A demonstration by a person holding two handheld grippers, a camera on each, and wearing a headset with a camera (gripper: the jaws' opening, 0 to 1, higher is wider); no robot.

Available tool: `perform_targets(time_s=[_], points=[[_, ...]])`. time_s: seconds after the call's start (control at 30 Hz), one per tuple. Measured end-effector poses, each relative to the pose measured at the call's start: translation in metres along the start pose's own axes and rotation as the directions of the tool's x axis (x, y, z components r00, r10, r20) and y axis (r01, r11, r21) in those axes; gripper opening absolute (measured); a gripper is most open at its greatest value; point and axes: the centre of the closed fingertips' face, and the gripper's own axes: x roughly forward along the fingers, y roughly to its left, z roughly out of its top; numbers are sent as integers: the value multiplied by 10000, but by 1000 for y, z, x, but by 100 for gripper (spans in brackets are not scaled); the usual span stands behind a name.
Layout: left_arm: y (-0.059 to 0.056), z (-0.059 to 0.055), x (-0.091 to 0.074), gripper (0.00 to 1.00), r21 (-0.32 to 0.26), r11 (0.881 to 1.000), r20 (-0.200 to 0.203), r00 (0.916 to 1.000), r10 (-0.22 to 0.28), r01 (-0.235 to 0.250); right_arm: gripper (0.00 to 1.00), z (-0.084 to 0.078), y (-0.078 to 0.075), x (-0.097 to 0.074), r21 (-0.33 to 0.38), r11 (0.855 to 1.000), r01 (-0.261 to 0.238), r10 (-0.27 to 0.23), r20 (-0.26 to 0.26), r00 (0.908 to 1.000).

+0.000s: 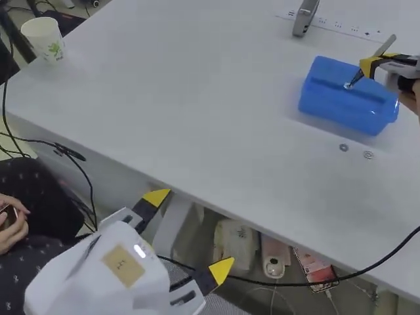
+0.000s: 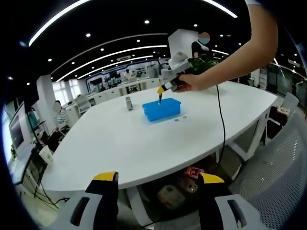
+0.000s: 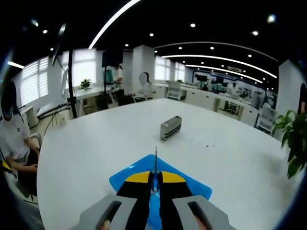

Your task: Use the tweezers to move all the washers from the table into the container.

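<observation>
Head view:
- White table (image 1: pixel 197 98) takes most of the frame.
- Blue container (image 1: pixel 341 105) sits at upper right.
- Right gripper (image 1: pixel 367 67) enters from the right edge, its yellow-tipped jaws pressed together on the tweezers (image 1: pixel 354 79).
- The tweezer tips point down onto the top of the container. There is a small glint at the tips, but I cannot tell if a washer is in them.
- Two washers lie on the table just below the container: one washer (image 1: pixel 344 147), and a second washer (image 1: pixel 368 155) just right of it. They are apart from each other and clear of the container.
- Left gripper (image 1: pixel 189 233) is at lower left, off the table edge, with its jaws spread wide and nothing between them.
- A tan label (image 1: pixel 121 264) on its white body carries a mark too small to read.
- Paper cup (image 1: pixel 44 38) at upper left has green print that is not legible.
- Grey block (image 1: pixel 305 16) sits at the top edge.

Left gripper view:
- Left gripper (image 2: pixel 158 178) is at the bottom centre, jaws wide apart.
- The container (image 2: pixel 163 112) is at mid-frame, with the right gripper (image 2: pixel 162 88) above it, held in a hand (image 2: pixel 192 82).
- Washers (image 2: pixel 176 120) show as specks just beside the container.

Right gripper view:
- Right gripper (image 3: pixel 155 177) is clamped on the tweezers (image 3: pixel 155 160).
- The container (image 3: pixel 196 187) lies under the jaws.
- Grey block (image 3: pixel 171 127) sits beyond it at centre.
</observation>
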Motion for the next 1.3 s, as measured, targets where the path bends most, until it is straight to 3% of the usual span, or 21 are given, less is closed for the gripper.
perform_targets(time_s=[0.4,0.9,1.3], points=[[-4,-8,-11,66,-150,9998,-89,9999,132,-134,2,-25,-1,14,-109,9999,-64,58,-567,9984],[-13,-23,-29,62,-123,9997,-309,9993,211,-215,2,-34,7,16,-104,9999,-92,84,-764,9970],[-11,-22,-29,62,-217,9994,-305,9992,263,-270,2,-42,10,15,2,10000,-58,58,-942,9955]])
